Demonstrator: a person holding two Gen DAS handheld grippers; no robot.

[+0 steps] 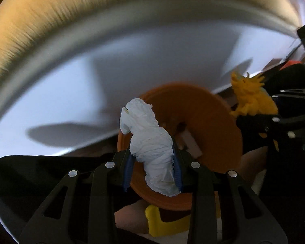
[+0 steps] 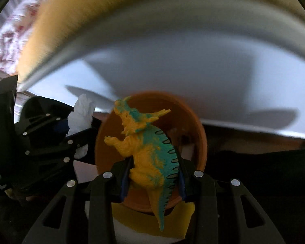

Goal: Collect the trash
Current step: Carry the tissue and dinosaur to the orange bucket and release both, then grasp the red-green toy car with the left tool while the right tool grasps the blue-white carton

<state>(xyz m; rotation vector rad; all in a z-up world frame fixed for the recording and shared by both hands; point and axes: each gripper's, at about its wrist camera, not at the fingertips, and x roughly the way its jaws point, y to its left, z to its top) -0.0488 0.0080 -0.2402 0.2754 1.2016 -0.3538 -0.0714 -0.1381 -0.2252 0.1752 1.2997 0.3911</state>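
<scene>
Over on the left, the left gripper points steeply down, its matte black linkage arms studded with pale round rivets, and its two ribbed blue pads are clamped on a crumpled white paper wad, a long, twisted lump with soft creases that sticks out past the fingertips toward twelve o'clock. Right behind the wad sits a round orange pot, smooth-walled like terracotta or plastic, its mouth open toward the camera and a pale blocky piece lying inside at about three o'clock of the wad; I cannot tell what that piece is. Under the pot, at six o'clock, a glossy yellow plastic shape shows. A flat white tabletop with hard-edged shadows spreads above, blurred. Moving right, the right gripper is built the same and grips a rubbery toy dinosaur round the body: yellow with a teal back, a row of black-outlined plates down the spine, horns and frill pointing to one o'clock, tail tapering to six o'clock. From this side the same orange pot lies directly behind the dinosaur, and the other gripper with its white wad is at nine o'clock, near but apart. A blurred red-and-white patterned cloth fills the eleven o'clock corner.
</scene>
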